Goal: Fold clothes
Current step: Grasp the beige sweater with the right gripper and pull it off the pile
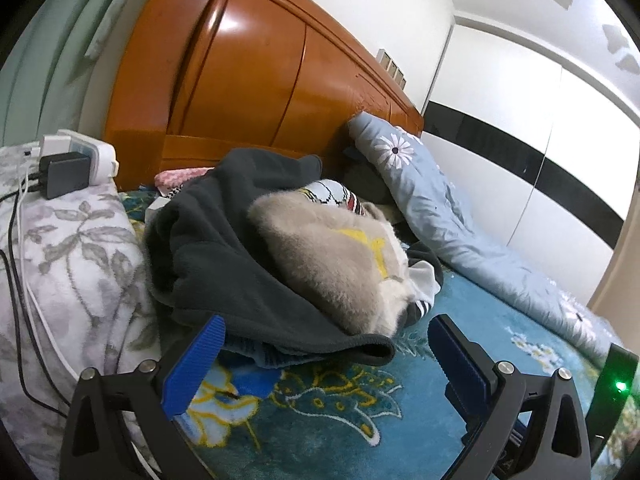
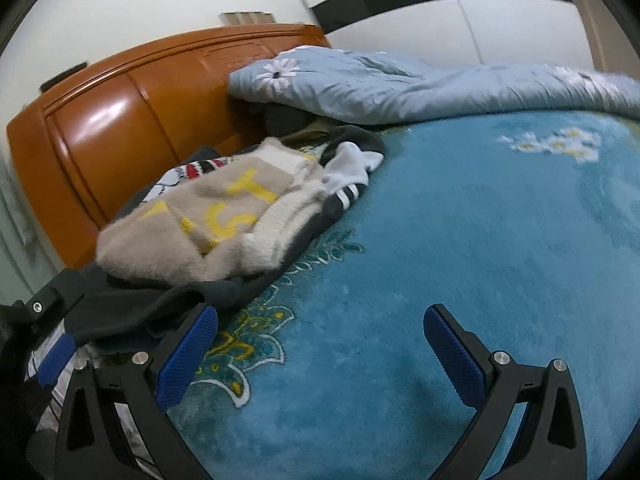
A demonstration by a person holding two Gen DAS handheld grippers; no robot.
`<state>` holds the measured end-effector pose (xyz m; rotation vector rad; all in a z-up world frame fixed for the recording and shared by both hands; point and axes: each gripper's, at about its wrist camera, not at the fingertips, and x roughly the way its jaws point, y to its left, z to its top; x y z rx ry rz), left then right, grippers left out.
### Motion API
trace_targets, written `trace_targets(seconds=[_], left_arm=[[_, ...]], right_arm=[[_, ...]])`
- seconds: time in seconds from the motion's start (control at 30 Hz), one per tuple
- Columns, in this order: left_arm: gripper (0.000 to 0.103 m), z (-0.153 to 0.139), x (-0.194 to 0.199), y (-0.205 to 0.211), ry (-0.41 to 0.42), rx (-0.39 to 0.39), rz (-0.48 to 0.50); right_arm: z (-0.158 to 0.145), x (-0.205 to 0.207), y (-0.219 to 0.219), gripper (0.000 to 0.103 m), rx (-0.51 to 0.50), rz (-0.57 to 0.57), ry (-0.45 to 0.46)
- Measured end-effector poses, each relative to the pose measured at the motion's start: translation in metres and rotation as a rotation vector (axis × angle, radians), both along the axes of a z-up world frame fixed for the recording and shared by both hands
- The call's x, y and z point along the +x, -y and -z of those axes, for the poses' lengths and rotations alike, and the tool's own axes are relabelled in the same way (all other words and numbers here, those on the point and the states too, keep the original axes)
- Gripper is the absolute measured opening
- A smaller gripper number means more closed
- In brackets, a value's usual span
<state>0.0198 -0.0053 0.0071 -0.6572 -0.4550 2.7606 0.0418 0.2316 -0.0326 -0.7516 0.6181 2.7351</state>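
I am hovering both claws, left claw [image 1: 324,344] and right claw [image 2: 320,336], wide and empty at the clothes pile [image 1: 288,240] on the bed [image 2: 440,260], risking pinching several tangled garments together.

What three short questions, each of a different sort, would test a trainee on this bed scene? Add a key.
1. True or false: the left tongs grip the dark fleece garment.
2. What lies on top of that garment? A) beige fuzzy sweater B) blue floral quilt C) towel
3. Fill in: the right tongs hover over the ____ blanket.

Key: 1 false; 2 A; 3 teal.
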Motion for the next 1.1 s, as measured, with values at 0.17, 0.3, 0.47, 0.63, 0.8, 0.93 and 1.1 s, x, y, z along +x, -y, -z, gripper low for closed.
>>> trace_targets(seconds=[0.17,0.3,0.47,0.63,0.8,0.93,1.1], left_arm=[[0.103,0.001,-0.005,0.013,0.024,0.061,0.007],[0.103,0.004,-0.009,0.026,0.046,0.136,0.029],[0.103,0.004,-0.009,0.039,0.044,0.167,-0.018],[0.103,0.007,-0.012,0.054,0.06,0.215,-0.025],[0.103,0.009,-0.017,0.06,0.062,0.25,-0.027],[0.103,0.009,-0.018,0.062,0.069,0.267,-0.021],[0.103,0.008,-0.016,0.062,0.072,0.256,-0.017]], right_arm=[[-0.02,-0.027,0.0,0.103,0.15,-0.098,0.04],[-0.037,-0.065,0.009,0.103,0.208,-0.251,0.079],[-0.049,-0.108,0.041,0.103,0.267,-0.448,0.093],[-0.041,-0.148,0.048,0.094,0.159,-0.532,0.151],[-0.034,-0.156,0.073,0.084,0.172,-0.676,0.151],[-0.027,-0.151,0.095,0.083,0.26,-0.74,0.152],[-0.025,-0.166,0.088,0.036,0.235,-0.64,0.217]])
